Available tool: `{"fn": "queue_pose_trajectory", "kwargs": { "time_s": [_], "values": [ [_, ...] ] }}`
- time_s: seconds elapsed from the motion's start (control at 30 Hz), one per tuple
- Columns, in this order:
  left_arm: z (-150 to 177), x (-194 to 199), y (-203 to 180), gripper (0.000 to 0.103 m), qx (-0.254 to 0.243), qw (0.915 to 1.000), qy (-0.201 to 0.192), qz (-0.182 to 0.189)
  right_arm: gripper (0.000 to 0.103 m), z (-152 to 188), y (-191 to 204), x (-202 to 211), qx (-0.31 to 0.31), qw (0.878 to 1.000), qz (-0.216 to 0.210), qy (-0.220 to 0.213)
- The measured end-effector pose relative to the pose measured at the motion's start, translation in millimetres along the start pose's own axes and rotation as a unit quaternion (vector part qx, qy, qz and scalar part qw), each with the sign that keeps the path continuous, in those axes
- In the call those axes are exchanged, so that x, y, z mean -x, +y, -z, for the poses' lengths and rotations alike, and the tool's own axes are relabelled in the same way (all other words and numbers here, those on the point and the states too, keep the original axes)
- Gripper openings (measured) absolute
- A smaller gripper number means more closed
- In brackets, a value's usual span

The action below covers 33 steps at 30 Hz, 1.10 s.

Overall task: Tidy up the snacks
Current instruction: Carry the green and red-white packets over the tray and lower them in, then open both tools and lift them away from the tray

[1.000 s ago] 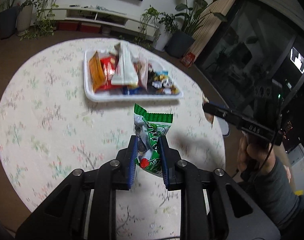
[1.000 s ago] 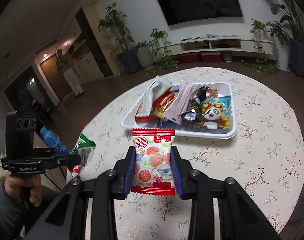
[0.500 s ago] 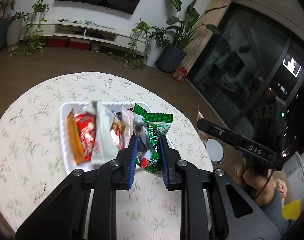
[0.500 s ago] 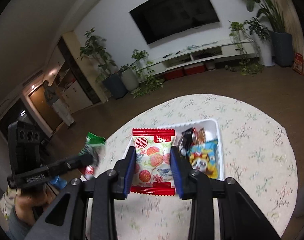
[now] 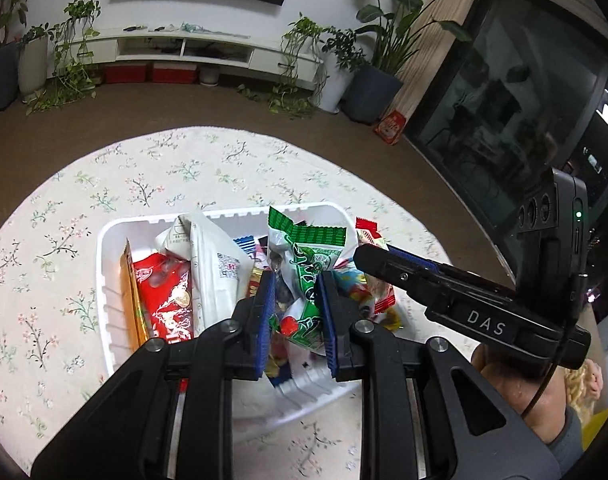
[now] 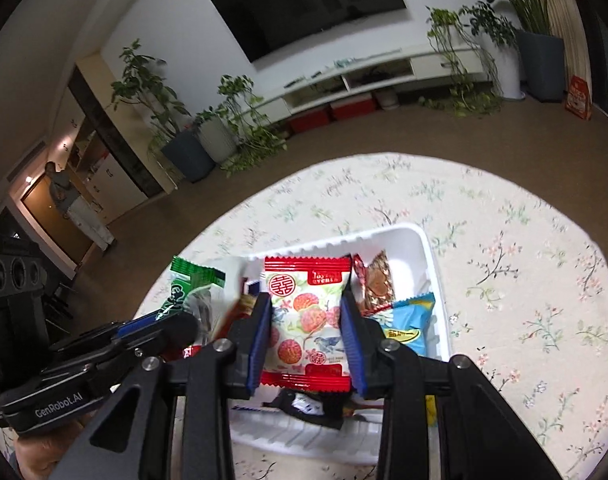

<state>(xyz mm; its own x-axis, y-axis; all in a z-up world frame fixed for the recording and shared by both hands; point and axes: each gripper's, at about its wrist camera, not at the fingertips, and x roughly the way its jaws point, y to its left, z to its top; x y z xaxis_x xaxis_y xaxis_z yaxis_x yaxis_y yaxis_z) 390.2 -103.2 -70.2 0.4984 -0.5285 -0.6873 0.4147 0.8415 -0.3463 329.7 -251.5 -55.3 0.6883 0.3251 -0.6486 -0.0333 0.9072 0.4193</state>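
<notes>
A white tray point(image 5: 103, 280) holds several snack packets on the round floral table. My left gripper point(image 5: 293, 320) is shut on a green snack packet point(image 5: 308, 264) and holds it above the tray's middle. My right gripper point(image 6: 306, 336) is shut on a red-and-white fruit-print packet point(image 6: 304, 312) above the same tray point(image 6: 428, 256). The right gripper's fingers point(image 5: 392, 264) cross the left wrist view just right of the green packet. The left gripper and green packet point(image 6: 191, 288) show at the left of the right wrist view.
In the tray lie an orange packet point(image 5: 129, 292), a red packet point(image 5: 163, 288), a white packet point(image 5: 211, 256), a blue panda packet point(image 6: 408, 324) and a brown candy point(image 6: 378, 284). The floral tablecloth point(image 6: 524, 260) surrounds the tray. Plants and a TV shelf stand behind.
Both grippers have moved forward and over the tray, each still holding its packet. They now sit close beside each other above the snacks.
</notes>
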Motion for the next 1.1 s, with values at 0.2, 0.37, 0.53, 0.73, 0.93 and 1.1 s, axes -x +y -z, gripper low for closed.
{"fn": "queue_pose_trajectory", "kwargs": {
  "time_s": [0.2,0.37,0.53,0.73,0.93,1.1],
  "values": [
    [3,-32,9,0.020,-0.001,0.9998,0.013,-0.013,0.036,5,4,-20,0.017,1.000,0.014,0.019],
    [6,-48,17,0.020,0.001,0.9996,0.017,-0.023,0.040,13,6,-29,0.030,0.999,0.029,0.033],
    [6,-56,17,0.022,-0.001,0.9994,0.010,-0.032,0.045,16,7,-29,0.038,0.998,0.030,0.031],
    [10,-43,12,0.039,0.003,0.9994,-0.010,-0.034,0.057,14,9,-22,0.039,0.999,0.033,0.019],
    [9,-32,8,0.068,0.002,0.9992,-0.028,-0.028,0.057,9,2,-6,0.020,0.999,0.030,0.000],
    [10,-18,6,0.093,0.003,0.9984,-0.047,-0.032,0.062,8,3,1,0.011,1.000,0.027,-0.010]
  ]
}}
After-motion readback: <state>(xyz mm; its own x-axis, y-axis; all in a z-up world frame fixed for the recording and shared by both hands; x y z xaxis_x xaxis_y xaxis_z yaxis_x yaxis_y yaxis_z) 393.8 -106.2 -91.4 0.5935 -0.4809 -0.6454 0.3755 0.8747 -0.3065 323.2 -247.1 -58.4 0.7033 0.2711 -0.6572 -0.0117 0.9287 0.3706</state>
